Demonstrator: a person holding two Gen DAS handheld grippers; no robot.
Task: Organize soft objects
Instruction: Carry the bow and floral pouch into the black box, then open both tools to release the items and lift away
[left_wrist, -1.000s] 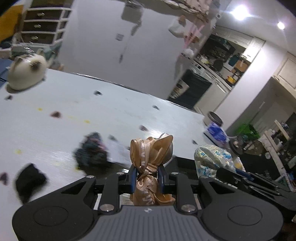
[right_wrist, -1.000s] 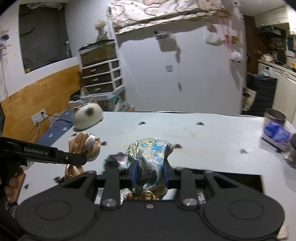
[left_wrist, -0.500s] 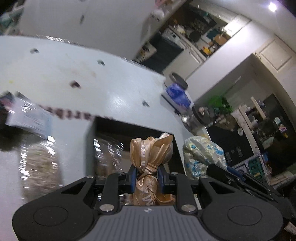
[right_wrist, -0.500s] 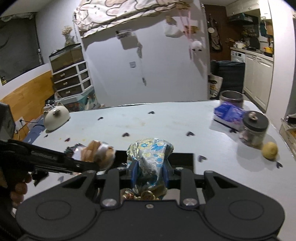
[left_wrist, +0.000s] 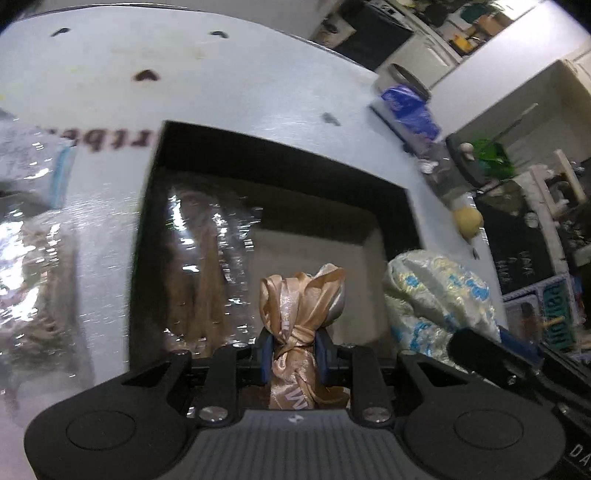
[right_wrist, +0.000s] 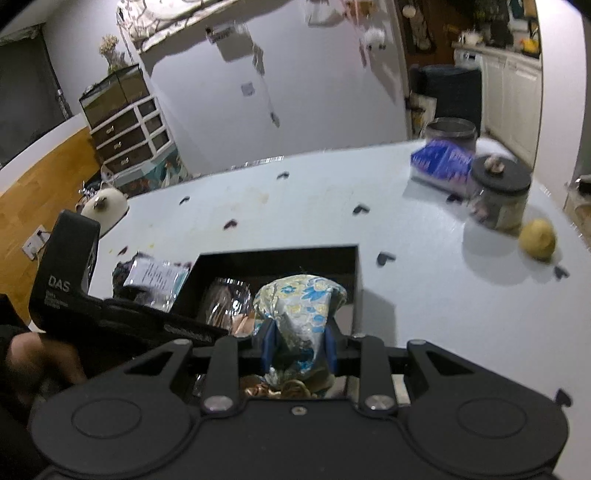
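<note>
The left gripper clamps a gold satin pouch and the right gripper a blue floral pouch, both above the black box. A cellophane packet seemingly lies inside already; both pouches remain to drop. Each pouch's long axis runs forward along the fingers, bulb outermost.

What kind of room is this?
Probably someone's home, an open kitchen and living space: white kitchen cabinets, a chest of drawers by the wall, and a lidded jar and lemon on the table.
</note>
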